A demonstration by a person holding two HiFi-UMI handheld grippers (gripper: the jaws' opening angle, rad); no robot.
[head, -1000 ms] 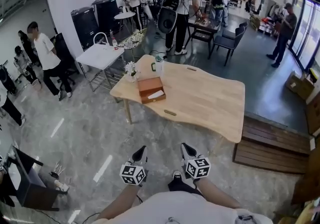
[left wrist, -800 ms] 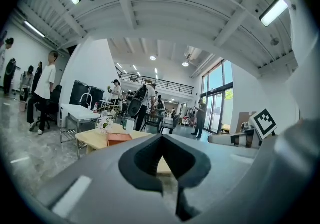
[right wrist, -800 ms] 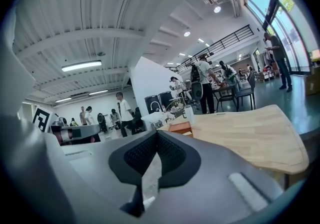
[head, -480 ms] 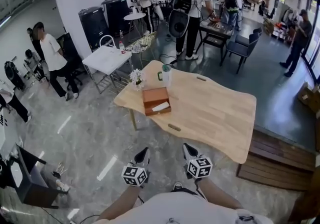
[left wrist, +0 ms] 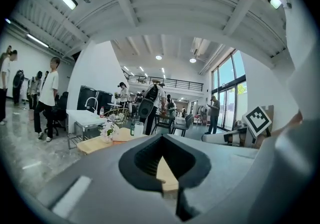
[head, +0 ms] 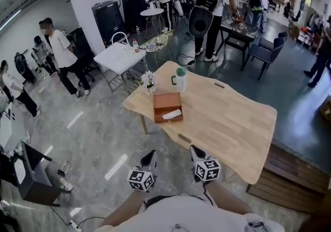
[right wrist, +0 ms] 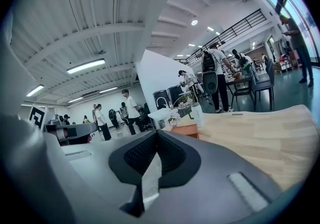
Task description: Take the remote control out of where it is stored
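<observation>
Ahead of the left gripper (head: 149,157) and right gripper (head: 195,153), well apart from both, a white remote control (head: 172,115) lies in an open brown box (head: 166,104) on a wooden table (head: 232,117). Both grippers hang low near the person's body, the 2 jaws of each closed together on nothing. Beyond the box stand a small vase of flowers (head: 149,80) and a cup (head: 180,80). Around them are a grey marbled floor (head: 98,138) and several standing people.

Open communal hall, office-like
High ceiling (left wrist: 150,13); mezzanine railing (left wrist: 165,82); tall windows (left wrist: 227,88); scattered tables (head: 120,56); people (head: 61,49) standing about
</observation>
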